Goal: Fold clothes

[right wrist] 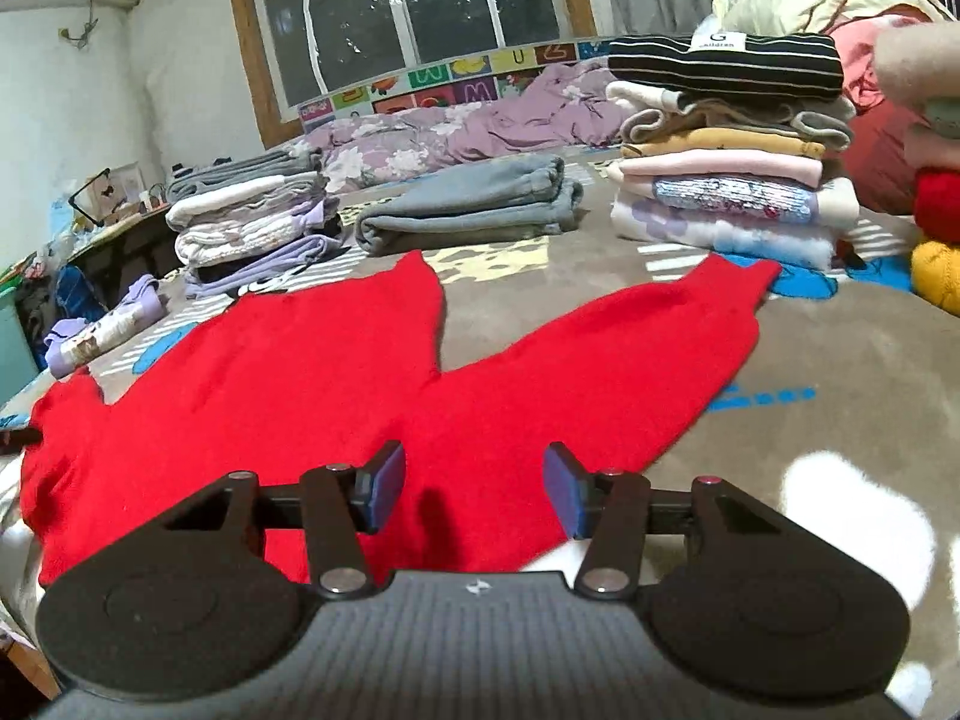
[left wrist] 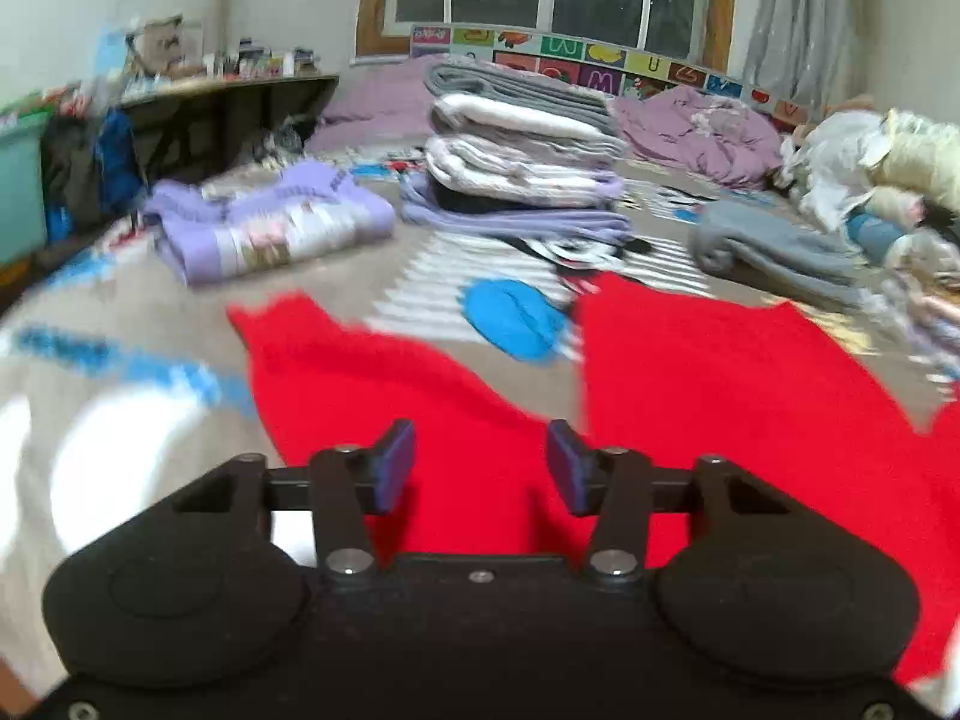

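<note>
- My left gripper (left wrist: 480, 459) has its fingers wide apart, holding nothing, just above the red garment (left wrist: 690, 384).
- My right gripper (right wrist: 474, 483) is likewise spread wide and empty over the same cloth.
- The garment lies flat on the bed (right wrist: 810, 360), two tapered parts splayed towards folded stacks (right wrist: 726, 144).

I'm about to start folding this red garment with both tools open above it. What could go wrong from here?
1. The red garment lies on a plush blanket; a low pinch by either tool, left or right, may snag the blanket too.
2. Its legs reach toward the folded stacks; a wide swing could topple them.
</note>
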`<move>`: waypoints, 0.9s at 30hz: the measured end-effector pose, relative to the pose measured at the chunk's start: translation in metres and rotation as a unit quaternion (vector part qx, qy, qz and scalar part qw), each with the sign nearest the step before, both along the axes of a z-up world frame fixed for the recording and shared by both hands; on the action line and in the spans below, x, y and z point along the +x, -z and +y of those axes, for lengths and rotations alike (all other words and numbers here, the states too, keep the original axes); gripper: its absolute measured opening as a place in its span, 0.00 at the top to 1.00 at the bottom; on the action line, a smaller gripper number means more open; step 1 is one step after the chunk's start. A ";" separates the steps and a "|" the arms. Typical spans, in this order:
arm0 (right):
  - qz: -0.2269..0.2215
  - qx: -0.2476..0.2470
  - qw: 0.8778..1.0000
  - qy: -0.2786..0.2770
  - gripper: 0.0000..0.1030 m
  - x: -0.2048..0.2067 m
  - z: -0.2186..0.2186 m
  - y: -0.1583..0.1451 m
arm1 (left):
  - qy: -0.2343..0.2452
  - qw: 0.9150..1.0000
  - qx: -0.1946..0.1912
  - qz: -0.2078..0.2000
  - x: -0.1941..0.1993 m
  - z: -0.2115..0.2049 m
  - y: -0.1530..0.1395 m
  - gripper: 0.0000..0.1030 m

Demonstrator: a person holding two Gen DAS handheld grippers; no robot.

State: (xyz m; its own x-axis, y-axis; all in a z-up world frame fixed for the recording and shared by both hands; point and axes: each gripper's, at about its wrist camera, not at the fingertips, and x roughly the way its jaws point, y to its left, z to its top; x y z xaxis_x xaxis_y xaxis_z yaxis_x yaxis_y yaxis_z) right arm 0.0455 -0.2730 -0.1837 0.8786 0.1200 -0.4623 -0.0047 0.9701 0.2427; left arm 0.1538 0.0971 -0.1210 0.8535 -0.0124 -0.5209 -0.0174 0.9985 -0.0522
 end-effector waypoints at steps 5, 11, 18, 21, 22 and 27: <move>-0.003 -0.020 0.999 -0.042 0.49 0.002 0.018 0.003 | 0.006 0.999 0.028 0.046 0.064 0.033 0.010 0.78; 0.007 -0.026 0.998 -0.057 0.47 0.007 0.029 0.011 | 0.019 0.993 -0.018 0.115 0.102 0.061 0.023 0.77; 0.008 -0.030 0.998 -0.063 0.45 0.009 0.030 0.016 | -0.038 0.992 -0.084 0.090 0.095 0.101 0.033 0.75; 0.008 -0.027 0.998 -0.061 0.44 0.008 0.029 0.016 | -0.056 0.991 -0.105 0.057 0.078 0.107 0.021 0.75; 0.007 -0.025 0.998 -0.061 0.44 0.007 0.028 0.015 | -0.067 0.991 -0.113 0.037 0.068 0.109 0.016 0.75; 0.006 -0.019 0.998 -0.058 0.44 0.005 0.026 0.013 | -0.097 0.986 -0.136 -0.016 0.028 0.109 0.009 0.75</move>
